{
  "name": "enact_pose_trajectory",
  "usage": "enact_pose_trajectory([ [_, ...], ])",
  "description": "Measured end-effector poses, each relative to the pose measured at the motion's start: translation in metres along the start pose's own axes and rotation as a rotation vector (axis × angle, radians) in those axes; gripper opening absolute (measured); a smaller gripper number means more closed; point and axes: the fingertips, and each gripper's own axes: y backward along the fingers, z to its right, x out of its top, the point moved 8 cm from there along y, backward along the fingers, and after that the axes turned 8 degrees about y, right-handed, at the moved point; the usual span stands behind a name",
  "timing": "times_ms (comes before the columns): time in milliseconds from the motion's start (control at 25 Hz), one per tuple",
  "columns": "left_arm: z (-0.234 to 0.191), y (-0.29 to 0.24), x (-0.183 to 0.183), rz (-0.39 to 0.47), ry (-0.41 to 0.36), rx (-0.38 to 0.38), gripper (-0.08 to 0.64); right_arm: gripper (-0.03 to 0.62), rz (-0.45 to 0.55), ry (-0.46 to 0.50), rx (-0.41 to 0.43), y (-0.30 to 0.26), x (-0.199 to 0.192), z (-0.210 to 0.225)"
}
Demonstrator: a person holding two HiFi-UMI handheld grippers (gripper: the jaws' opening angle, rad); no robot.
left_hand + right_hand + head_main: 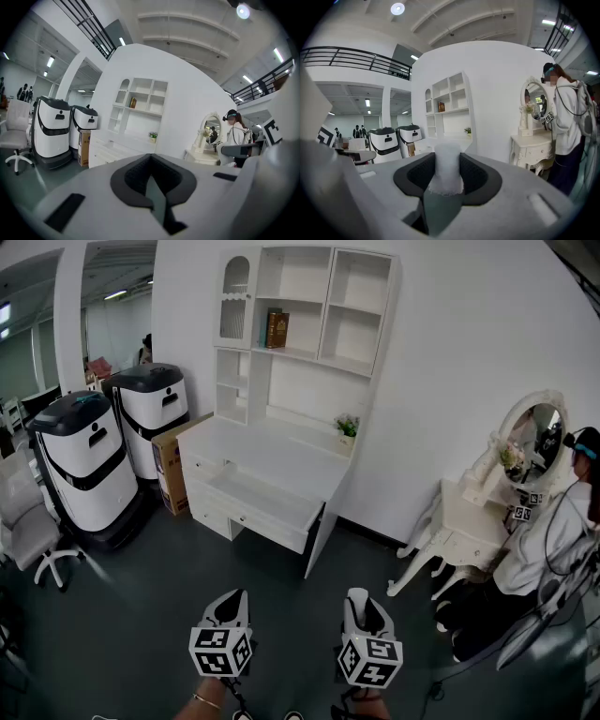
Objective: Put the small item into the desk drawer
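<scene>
The white desk (281,457) stands against the far wall, and its wide drawer (255,501) is pulled open. Both grippers hover low over the dark floor, well short of the desk. My right gripper (360,604) (446,174) is shut on the small item (447,164), a white fuzzy cylinder that stands upright between its dark pads. My left gripper (232,606) (151,174) is shut, its pads meeting with nothing between them. From the head view the small item cannot be made out.
Two white-and-black machines (82,465) (152,411) and a cardboard box (171,470) stand left of the desk, with a white office chair (36,526) nearer. At the right, a person (553,540) sits by a vanity table (467,532) with a mirror. A small plant (348,426) is on the desk.
</scene>
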Motion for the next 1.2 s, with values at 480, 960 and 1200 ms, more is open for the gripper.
enact_pose_trajectory([
  [480, -0.04, 0.022, 0.006, -0.011, 0.006, -0.015, -0.003, 0.166, 0.012, -0.051, 0.049, 0.002, -0.001, -0.047],
  [960, -0.094, 0.045, 0.013, -0.035, 0.012, -0.018, -0.003, 0.166, -0.032, -0.066, 0.0, 0.013, -0.013, -0.093],
  [1200, -0.11, 0.037, 0.01, -0.052, 0.026, -0.017, -0.003, 0.166, -0.041, -0.066, -0.001, -0.004, -0.011, -0.101],
])
